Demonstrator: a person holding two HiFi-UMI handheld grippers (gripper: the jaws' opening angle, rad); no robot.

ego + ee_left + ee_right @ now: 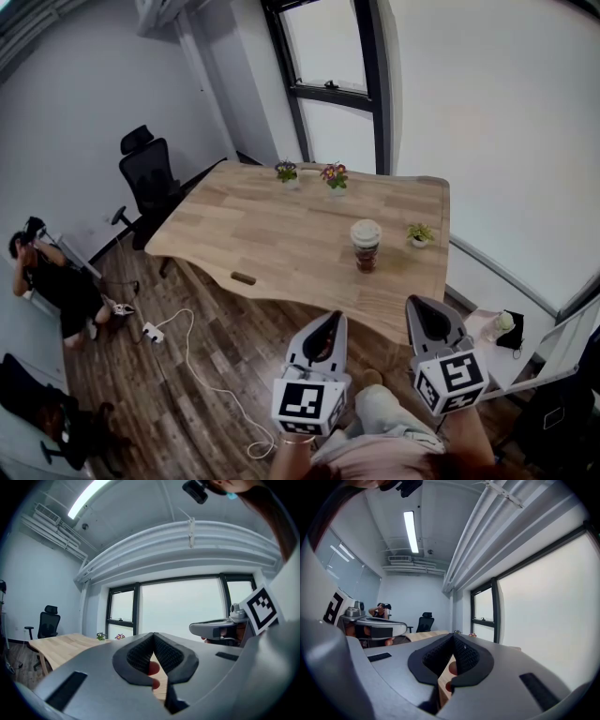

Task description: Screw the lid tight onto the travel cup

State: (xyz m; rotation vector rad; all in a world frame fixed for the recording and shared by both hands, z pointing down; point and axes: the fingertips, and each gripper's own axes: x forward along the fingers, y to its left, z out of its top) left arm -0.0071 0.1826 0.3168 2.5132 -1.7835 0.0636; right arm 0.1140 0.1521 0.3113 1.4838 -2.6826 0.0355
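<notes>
Travel cup [366, 251] upright on table [262, 234], lid [366, 231] on.

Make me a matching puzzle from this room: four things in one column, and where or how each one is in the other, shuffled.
1 travel cup
2 office chair
3 power strip
4 left gripper

A white, on the floor
B shut and empty, short of the table
C on the table, beside a small green plant
D black, at the table's left end

Pairs: 1-C, 2-D, 3-A, 4-B
</notes>
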